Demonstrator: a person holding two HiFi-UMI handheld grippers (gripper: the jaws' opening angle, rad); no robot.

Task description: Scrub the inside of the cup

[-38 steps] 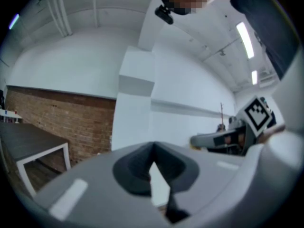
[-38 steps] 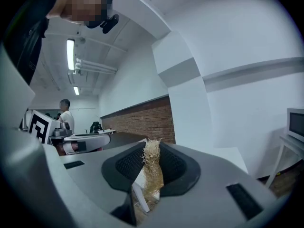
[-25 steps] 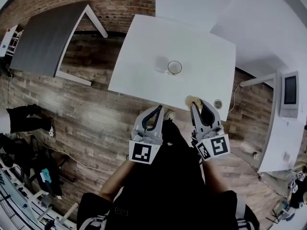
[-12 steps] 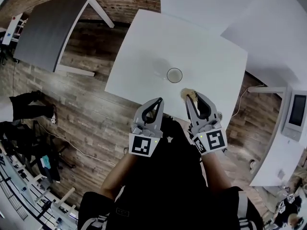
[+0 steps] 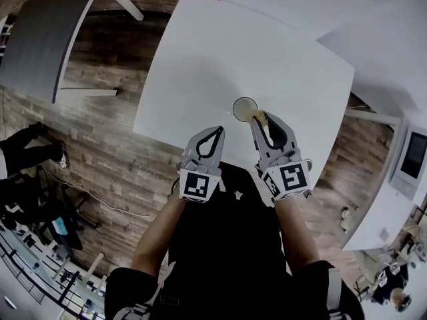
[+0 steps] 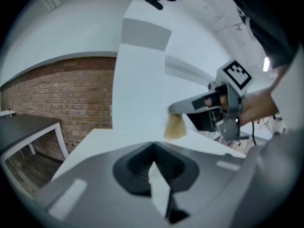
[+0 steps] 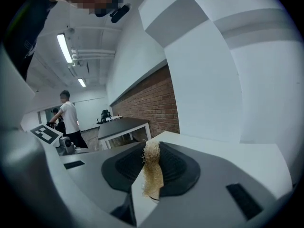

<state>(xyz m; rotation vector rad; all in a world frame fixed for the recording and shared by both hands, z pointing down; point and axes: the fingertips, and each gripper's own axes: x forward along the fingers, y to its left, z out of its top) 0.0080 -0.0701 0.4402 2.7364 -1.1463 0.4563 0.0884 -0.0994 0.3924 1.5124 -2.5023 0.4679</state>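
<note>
A clear glass cup [image 5: 244,108] stands upright on the white table [image 5: 200,59], near its front edge. My right gripper [image 5: 256,120] is shut on a tan fibrous scrubber [image 5: 259,117], whose tuft sits just beside the cup's near rim. In the right gripper view the scrubber [image 7: 152,171] is pinched between the dark pads. My left gripper [image 5: 217,131] hovers shut and empty at the table's front edge, left of the cup. From the left gripper view I see the right gripper [image 6: 172,109] and the scrubber [image 6: 175,126] hanging from it; the cup is hidden there.
A grey table [image 5: 40,39] stands at the far left over a wooden floor [image 5: 100,132]. A white desk with a monitor [image 5: 417,155] is at the right. A brick wall [image 7: 152,103] lies beyond, and a person [image 7: 69,118] stands in the background.
Both grippers have moved forward over the table's front edge. The right gripper has carried the scrubber up to the cup's near rim. Both jaws stayed shut.
</note>
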